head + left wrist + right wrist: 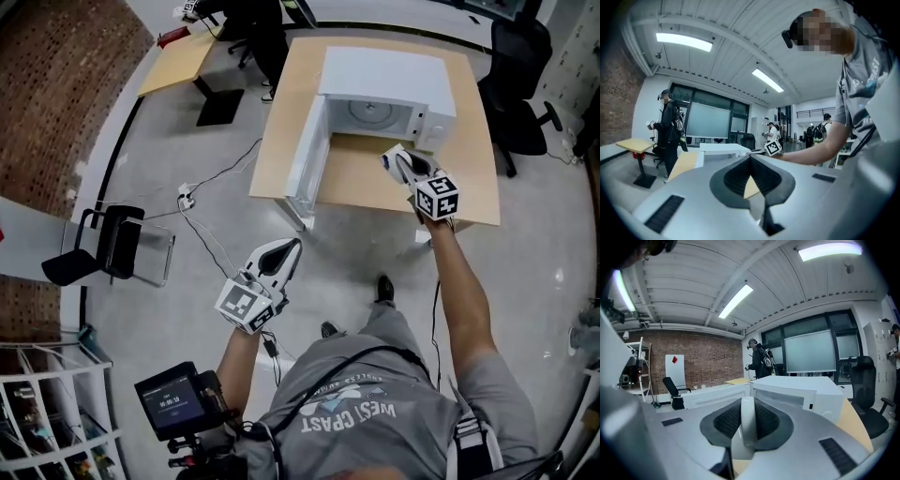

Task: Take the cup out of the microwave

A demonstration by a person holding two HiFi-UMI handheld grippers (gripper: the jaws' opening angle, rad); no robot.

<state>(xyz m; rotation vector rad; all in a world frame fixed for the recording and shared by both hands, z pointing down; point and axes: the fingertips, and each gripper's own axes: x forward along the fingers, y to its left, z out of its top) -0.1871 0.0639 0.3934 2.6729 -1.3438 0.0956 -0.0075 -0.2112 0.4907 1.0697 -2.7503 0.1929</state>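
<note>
The white microwave [384, 89] stands on a wooden table [473, 178], its door [307, 159] swung open to the left, and only the glass turntable [370, 112] shows inside. My right gripper [401, 164] hovers over the table just in front of the opening, shut on a white cup [391, 155]. In the right gripper view the cup's thin white edge [746, 427] is pinched between the dark pads [724, 420], with the microwave [801, 397] beyond. My left gripper [292, 246] hangs over the floor short of the table, jaws together and empty [751, 159].
Black office chairs [525, 84] stand right of and behind the table. A power strip and cables [192, 202] trail across the floor to the left, near a black chair [103, 246]. A second table [178, 58] is at the back left. Another person [670, 126] stands in the background.
</note>
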